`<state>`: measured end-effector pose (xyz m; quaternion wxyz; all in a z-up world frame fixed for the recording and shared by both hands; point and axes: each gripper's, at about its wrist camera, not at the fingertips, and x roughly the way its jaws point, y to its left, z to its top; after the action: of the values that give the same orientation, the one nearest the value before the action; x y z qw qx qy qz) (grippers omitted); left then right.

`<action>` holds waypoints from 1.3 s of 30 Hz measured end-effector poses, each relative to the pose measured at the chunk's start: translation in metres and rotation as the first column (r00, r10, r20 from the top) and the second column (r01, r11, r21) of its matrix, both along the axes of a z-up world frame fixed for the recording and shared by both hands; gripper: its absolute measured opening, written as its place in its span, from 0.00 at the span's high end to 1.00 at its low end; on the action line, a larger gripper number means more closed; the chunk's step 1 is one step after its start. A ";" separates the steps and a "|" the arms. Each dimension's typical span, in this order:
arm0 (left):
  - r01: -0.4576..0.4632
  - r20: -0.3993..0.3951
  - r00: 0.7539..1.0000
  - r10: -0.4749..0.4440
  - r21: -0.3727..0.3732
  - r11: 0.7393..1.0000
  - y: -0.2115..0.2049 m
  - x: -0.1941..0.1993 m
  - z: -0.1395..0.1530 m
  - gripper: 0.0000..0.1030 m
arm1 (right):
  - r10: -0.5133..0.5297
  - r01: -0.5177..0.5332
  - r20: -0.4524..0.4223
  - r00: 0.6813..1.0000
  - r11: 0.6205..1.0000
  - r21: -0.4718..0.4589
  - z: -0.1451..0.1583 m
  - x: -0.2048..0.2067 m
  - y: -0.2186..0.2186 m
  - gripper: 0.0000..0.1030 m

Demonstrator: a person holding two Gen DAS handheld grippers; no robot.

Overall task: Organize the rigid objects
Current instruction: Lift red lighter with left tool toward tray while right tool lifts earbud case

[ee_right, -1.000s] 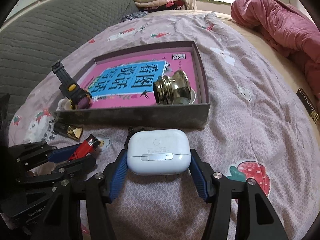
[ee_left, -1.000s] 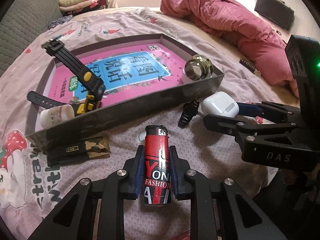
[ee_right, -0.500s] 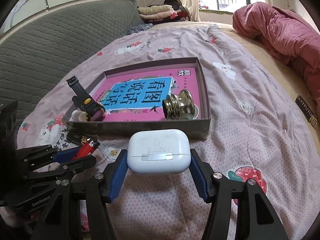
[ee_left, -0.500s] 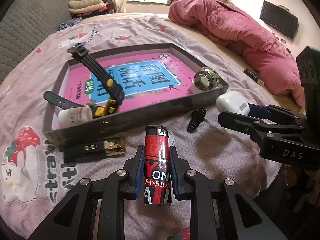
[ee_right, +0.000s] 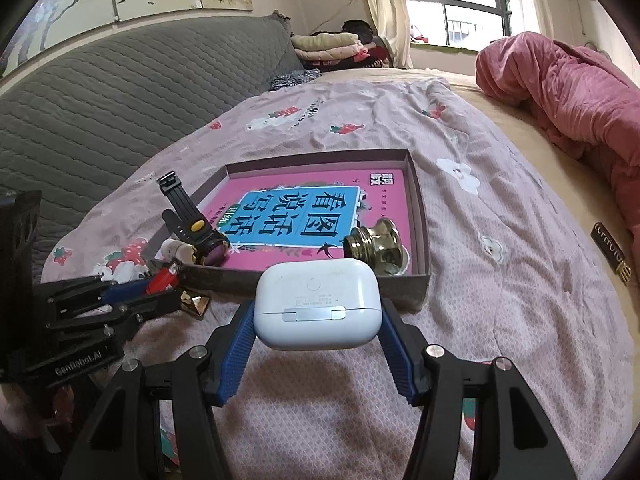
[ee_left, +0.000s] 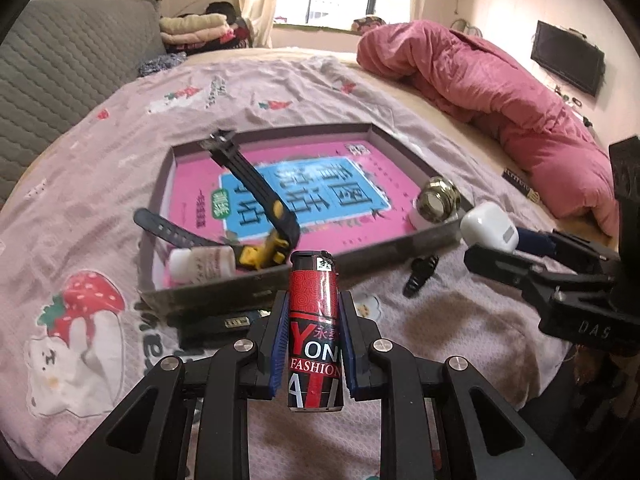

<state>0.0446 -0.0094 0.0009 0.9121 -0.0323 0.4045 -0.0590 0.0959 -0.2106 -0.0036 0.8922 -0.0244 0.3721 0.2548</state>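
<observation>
Both grippers are rising since the earlier frame — the tray (ee_left: 224, 292) is sinking lower in each view. The left gripper (ee_left: 314, 344) is clenching the red lighter (ee_left: 316, 332) upright; the right gripper (ee_right: 316, 332) is grasping the white earbud case (ee_right: 316, 304) across its width. Both items are hanging clear of the bedsheet (ee_right: 500, 312), likely to clear the tray wall at 12 o'clock — the watch (ee_left: 260, 196) and brass knob (ee_left: 438, 200) are already sitting inside.

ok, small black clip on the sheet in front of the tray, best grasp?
Take the black clip across its narrow middle, coming straight down from above. It lies flat on the sheet, slim and elongated, so the fingers should close across its short width, not its length. Stay on the side away from the tray wall, which is close. Both grippers are full now, so one must unload first.
</observation>
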 end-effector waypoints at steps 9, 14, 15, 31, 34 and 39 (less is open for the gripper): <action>-0.026 0.021 0.999 0.026 -0.016 1.000 0.012 0.003 0.005 0.77 | 0.035 -0.035 0.042 0.999 0.999 -0.008 0.005 -0.002 0.010 0.42; -0.045 0.029 0.999 0.046 -0.027 0.999 0.019 0.005 0.008 0.77 | 0.053 -0.052 0.054 0.997 0.999 -0.014 0.005 -0.004 0.014 0.42; -0.047 0.030 0.998 0.048 -0.026 0.999 0.021 0.005 0.009 0.77 | 0.059 -0.059 0.049 0.997 0.998 -0.010 0.005 -0.004 0.015 0.42; -0.095 0.035 0.995 0.097 -0.048 0.994 0.038 0.017 0.011 0.77 | 0.083 -0.082 0.059 0.995 0.996 -0.021 0.001 0.002 0.027 0.42; -0.114 0.029 0.993 0.116 -0.057 0.992 0.045 0.021 0.009 0.77 | 0.076 -0.075 0.058 0.995 0.997 -0.020 0.001 0.005 0.028 0.42; -0.155 0.019 0.987 0.157 -0.073 0.985 0.058 0.027 0.006 0.77 | 0.067 -0.066 0.061 0.996 0.998 -0.014 0.001 0.010 0.026 0.42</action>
<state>0.0716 0.0483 0.0067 0.9170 -0.0958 0.3872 -0.0023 0.1056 -0.1846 -0.0029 0.8940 -0.0497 0.3451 0.2814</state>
